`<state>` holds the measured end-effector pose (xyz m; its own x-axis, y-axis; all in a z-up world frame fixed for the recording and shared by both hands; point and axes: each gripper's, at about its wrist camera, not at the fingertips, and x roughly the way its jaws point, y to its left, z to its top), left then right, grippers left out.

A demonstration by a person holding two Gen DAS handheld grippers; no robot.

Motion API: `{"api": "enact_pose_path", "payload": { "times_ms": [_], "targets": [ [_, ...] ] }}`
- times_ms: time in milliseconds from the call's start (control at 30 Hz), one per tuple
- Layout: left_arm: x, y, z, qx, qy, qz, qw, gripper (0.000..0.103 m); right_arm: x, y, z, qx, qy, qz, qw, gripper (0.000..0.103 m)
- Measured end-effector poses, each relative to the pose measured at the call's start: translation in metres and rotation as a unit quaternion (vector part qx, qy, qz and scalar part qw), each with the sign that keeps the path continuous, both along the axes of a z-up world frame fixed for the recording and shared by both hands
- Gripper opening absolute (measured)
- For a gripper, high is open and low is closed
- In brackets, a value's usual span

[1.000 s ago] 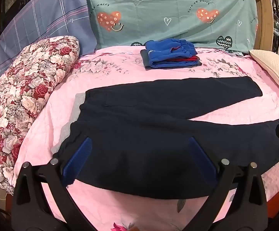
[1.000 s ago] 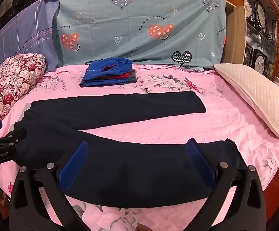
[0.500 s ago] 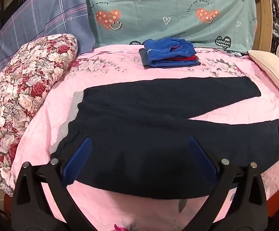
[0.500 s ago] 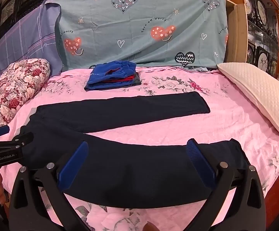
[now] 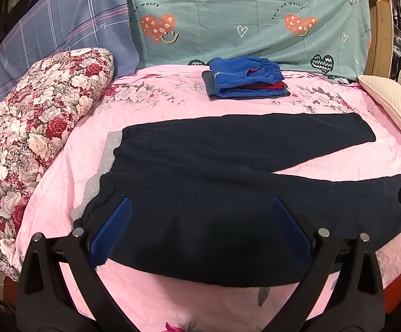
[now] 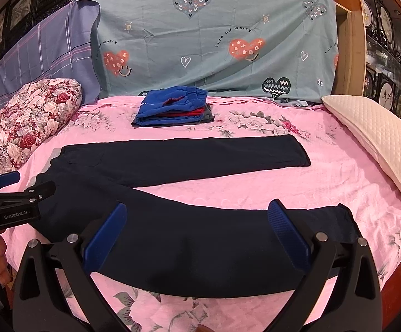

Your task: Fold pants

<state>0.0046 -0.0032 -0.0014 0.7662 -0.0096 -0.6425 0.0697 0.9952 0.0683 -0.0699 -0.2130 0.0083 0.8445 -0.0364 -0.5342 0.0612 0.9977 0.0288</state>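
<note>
Pants (image 5: pixel 214 171) flat on bed (image 6: pixel 324 182), unfolded. My left gripper (image 5: pixel 200 227) and right gripper (image 6: pixel 197 229) hover wide, empty. Next: pinch near leg, lay it onto far leg.

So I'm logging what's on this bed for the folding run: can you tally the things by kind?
Dark pants spread flat: 1
Stack of folded clothes: 1
Floral quilt roll: 1
Cream pillow: 1
Total: 4, all on the pink sheet
</note>
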Motion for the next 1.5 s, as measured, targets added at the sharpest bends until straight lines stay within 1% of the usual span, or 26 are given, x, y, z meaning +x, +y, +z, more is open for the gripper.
{"api": "enact_pose_path", "payload": {
  "times_ms": [133, 500, 767, 1500],
  "targets": [
    [0.001, 0.002, 0.0, -0.002, 0.0, -0.001, 1.0, 0.101, -0.003, 0.001, 0.002, 0.0, -0.007, 0.005, 1.0, 0.102],
    [0.0, 0.002, -0.001, -0.002, -0.001, -0.003, 1.0, 0.101, -0.004, 0.0, 0.001, 0.009, -0.006, 0.011, 1.0, 0.102],
    [0.0, 0.007, -0.004, -0.008, 0.001, -0.001, 1.0, 0.101, -0.003, 0.002, 0.001, -0.002, -0.003, 0.012, 1.0, 0.102],
    [0.001, 0.014, -0.006, -0.008, 0.002, -0.003, 1.0, 0.101, -0.001, 0.005, -0.002, -0.004, 0.002, 0.006, 1.0, 0.102]
  ]
}}
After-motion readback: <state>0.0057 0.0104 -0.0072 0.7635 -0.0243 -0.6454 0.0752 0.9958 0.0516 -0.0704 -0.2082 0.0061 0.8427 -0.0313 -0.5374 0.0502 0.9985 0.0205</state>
